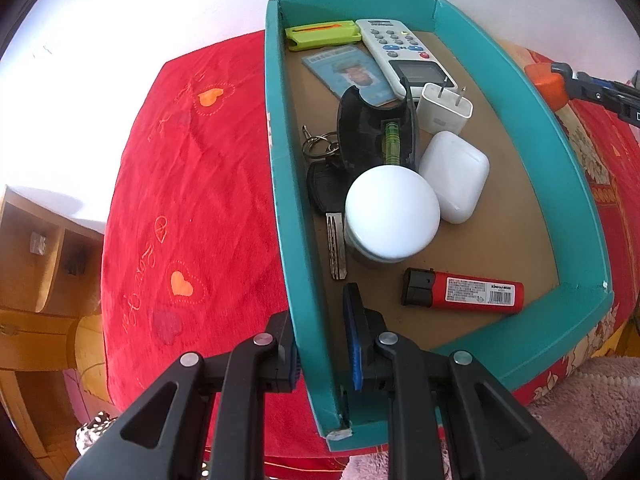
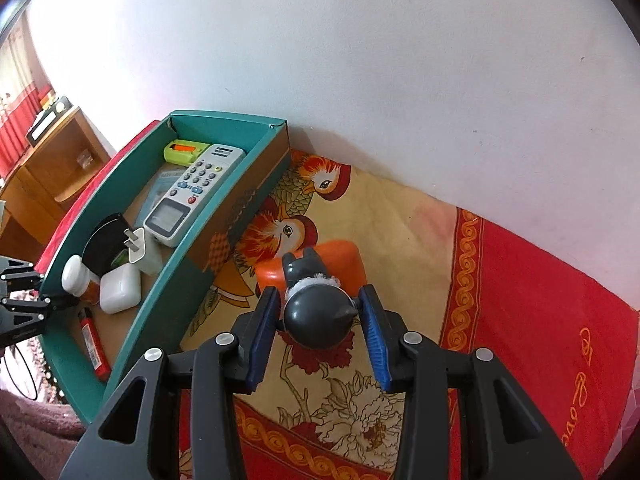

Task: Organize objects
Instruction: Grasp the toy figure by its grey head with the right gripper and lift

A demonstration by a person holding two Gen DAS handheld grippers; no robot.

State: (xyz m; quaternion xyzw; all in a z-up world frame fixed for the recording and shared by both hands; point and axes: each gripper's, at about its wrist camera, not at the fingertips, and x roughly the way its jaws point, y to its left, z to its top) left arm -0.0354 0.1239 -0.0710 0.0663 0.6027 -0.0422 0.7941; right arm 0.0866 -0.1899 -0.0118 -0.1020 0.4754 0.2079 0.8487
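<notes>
The right tongs (image 2: pixel 318 320) grip the dark rubber bulb of an orange-bodied blower (image 2: pixel 320 280) above the bedspread (image 2: pixel 400 240) beside the teal box (image 2: pixel 224 216); light, squashy and rounded, it likely holds best mid-bulb, while the left tongs (image 1: pixel 320 344) clamp the box wall.

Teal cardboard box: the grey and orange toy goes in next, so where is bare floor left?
Free: the brown floor between white earbud case, red lighter and right wall. Crowded: the left half, with keys, white-lidded jar, black case and grey remote.
</notes>
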